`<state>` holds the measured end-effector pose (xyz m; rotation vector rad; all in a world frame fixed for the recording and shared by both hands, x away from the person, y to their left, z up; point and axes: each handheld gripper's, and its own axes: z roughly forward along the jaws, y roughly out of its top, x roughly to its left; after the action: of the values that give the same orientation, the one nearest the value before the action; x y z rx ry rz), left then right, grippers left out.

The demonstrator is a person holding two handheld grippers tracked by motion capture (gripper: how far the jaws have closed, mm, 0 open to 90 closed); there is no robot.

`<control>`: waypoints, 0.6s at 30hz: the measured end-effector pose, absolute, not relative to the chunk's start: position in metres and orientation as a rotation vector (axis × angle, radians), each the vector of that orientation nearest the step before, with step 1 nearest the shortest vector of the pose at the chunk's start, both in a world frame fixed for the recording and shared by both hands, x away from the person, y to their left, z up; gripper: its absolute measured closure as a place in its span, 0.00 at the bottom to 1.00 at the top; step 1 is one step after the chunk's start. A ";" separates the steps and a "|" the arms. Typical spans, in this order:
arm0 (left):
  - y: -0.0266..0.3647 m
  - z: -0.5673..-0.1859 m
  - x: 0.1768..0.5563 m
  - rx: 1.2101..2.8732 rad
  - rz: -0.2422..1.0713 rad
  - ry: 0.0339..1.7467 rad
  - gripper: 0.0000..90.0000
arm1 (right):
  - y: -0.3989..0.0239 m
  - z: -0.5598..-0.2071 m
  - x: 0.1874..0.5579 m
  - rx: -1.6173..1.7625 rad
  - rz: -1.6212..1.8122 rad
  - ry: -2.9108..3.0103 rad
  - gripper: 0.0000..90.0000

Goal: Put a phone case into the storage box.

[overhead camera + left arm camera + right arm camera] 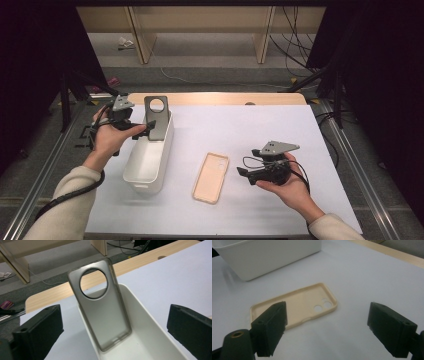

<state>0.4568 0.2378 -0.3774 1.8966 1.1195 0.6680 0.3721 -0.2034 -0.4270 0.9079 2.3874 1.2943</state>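
Observation:
A grey translucent phone case (156,117) (100,307) with a round camera hole stands on end inside a white bin (145,170) (145,320), leaning at the bin's far end. My left gripper (144,127) (115,315) is just left of it, open, with its jaws wide on either side of the case and not touching it. A beige phone case (211,177) (297,305) lies flat, inside up, on the white table cover. Just right of that case my right gripper (245,175) (327,315) is held open with nothing between its jaws.
The white bin (262,255) stands lengthwise at the left of the table cover (260,130). A wooden table edge (215,98) runs along the back. Metal rails flank the table on both sides, and cables lie on the floor beyond.

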 end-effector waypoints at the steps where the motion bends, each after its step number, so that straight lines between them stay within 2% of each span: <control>1: 0.238 -0.378 0.451 1.885 0.660 1.112 0.00 | -0.203 -0.427 0.372 0.906 1.293 2.387 0.19; 18: 0.216 -0.395 0.380 1.819 0.620 0.971 0.00 | -0.197 -0.429 0.371 0.906 1.287 2.403 0.19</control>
<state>0.3797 0.2158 -0.3947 1.8194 0.9706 0.6201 0.3714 -0.1967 -0.4290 0.9056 2.4035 1.2866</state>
